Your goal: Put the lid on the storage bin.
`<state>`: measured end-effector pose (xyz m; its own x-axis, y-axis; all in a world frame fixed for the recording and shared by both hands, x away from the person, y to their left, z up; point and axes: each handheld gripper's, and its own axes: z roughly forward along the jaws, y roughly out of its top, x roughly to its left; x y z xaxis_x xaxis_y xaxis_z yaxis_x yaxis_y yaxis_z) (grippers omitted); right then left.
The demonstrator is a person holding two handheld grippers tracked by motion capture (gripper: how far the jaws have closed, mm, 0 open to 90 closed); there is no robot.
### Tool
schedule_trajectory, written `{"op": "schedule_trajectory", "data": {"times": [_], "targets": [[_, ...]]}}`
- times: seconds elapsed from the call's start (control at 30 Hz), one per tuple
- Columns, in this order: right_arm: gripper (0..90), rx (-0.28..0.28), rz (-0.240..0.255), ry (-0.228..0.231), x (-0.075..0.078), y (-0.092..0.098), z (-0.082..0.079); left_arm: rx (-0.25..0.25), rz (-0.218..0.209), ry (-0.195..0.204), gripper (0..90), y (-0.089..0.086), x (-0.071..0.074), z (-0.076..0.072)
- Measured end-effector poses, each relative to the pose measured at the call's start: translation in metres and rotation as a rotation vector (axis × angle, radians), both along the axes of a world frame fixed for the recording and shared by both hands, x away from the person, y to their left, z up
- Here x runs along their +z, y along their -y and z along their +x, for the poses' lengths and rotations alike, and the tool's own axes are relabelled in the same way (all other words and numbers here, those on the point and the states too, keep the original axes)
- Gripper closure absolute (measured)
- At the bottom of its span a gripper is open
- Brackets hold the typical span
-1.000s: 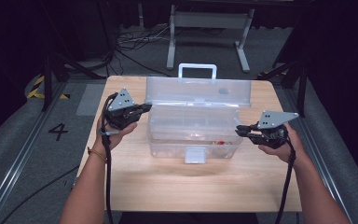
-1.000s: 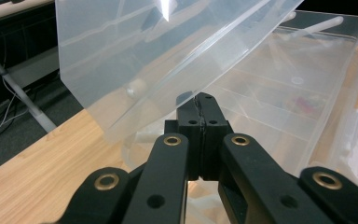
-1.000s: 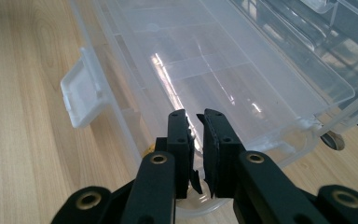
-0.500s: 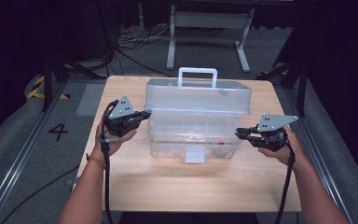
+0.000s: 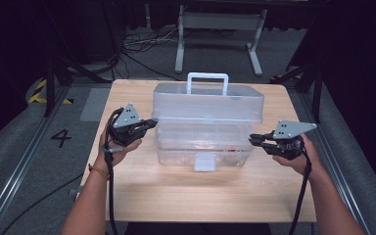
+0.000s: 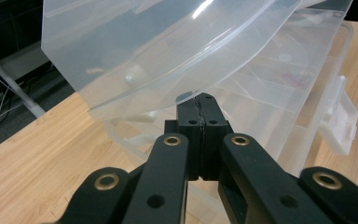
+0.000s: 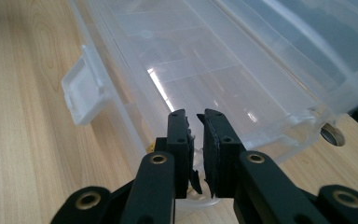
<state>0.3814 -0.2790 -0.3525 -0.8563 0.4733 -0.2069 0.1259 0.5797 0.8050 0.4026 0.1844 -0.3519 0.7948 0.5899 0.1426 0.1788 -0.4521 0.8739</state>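
Dark studio floor, cables and a metal stand behind, and out front the wooden desk (image 5: 142,196). At its centre sits the clear box (image 5: 203,147), long axis running side to side, lid (image 5: 208,102) partly raised, white latch (image 5: 204,162) on the box's near face. Left claw (image 5: 151,122) at the box's left end, jaws pressed together with nothing between them, tips tucked right under the lid's edge. Right claw (image 5: 252,139) at the box's right end, jaws nearly shut on the box's rim. The left looks nearer to lifting that lid.
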Motion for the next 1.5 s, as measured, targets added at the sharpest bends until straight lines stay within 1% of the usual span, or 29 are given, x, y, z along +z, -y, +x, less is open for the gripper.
{"op": "schedule_trajectory", "data": {"times": [0.13, 0.17, 0.3, 0.57, 0.6, 0.67, 0.8, 1.0, 1.07, 1.1, 1.17, 1.23, 1.37, 1.43, 1.5], "targets": [[81.7, -0.009, -0.004, 0.000, -0.001, 0.005, -0.002, -0.001, 0.010, -0.005, 90.0, 0.000, -0.002, -0.001], [81.7, -0.012, -0.005, 0.001, -0.001, 0.006, -0.003, 0.001, 0.017, -0.001, 90.0, 0.001, -0.002, -0.001], [81.8, -0.021, 0.011, -0.001, -0.002, 0.010, -0.003, 0.005, 0.018, 0.003, 90.0, 0.001, -0.004, -0.003], [81.0, -0.045, 0.036, -0.004, -0.002, 0.015, -0.005, 0.006, 0.042, -0.002, 90.0, 0.002, -0.007, -0.007], [81.0, -0.045, 0.038, -0.003, -0.002, 0.016, -0.005, 0.006, 0.041, -0.009, 90.0, 0.002, -0.008, -0.007], [81.2, -0.049, 0.036, 0.002, -0.001, 0.017, -0.005, 0.005, 0.049, -0.003, 90.0, 0.002, -0.009, -0.008], [81.2, -0.059, 0.036, -0.002, -0.002, 0.020, -0.004, 0.003, 0.051, -0.011, 90.0, 0.002, -0.011, -0.009], [81.3, -0.070, 0.043, -0.010, -0.004, 0.022, -0.004, 0.000, 0.068, -0.019, 90.0, 0.002, -0.014, -0.011], [81.3, -0.074, 0.043, -0.011, -0.005, 0.023, -0.004, 0.007, 0.070, -0.029, 90.0, 0.003, -0.016, -0.012], [81.3, -0.077, 0.047, -0.012, -0.006, 0.024, -0.004, 0.005, 0.079, -0.031, 90.0, 0.003, -0.016, -0.012], [81.3, -0.081, 0.043, -0.012, -0.006, 0.024, -0.004, 0.010, 0.088, -0.036, 90.0, 0.003, -0.017, -0.013], [81.4, -0.086, 0.044, -0.016, -0.007, 0.025, -0.004, 0.009, 0.111, -0.042, 90.0, 0.002, -0.018, -0.015], [81.6, -0.082, 0.030, -0.026, -0.011, 0.023, -0.004, 0.013, 0.120, -0.055, 90.0, 0.003, -0.021, -0.017], [81.6, -0.085, 0.015, -0.026, -0.013, 0.022, -0.004, 0.010, 0.128, -0.058, 90.0, 0.003, -0.023, -0.017], [81.5, -0.083, 0.008, -0.028, -0.014, 0.022, -0.004, 0.013, 0.125, -0.059, 90.0, 0.004, -0.024, -0.017]]}}
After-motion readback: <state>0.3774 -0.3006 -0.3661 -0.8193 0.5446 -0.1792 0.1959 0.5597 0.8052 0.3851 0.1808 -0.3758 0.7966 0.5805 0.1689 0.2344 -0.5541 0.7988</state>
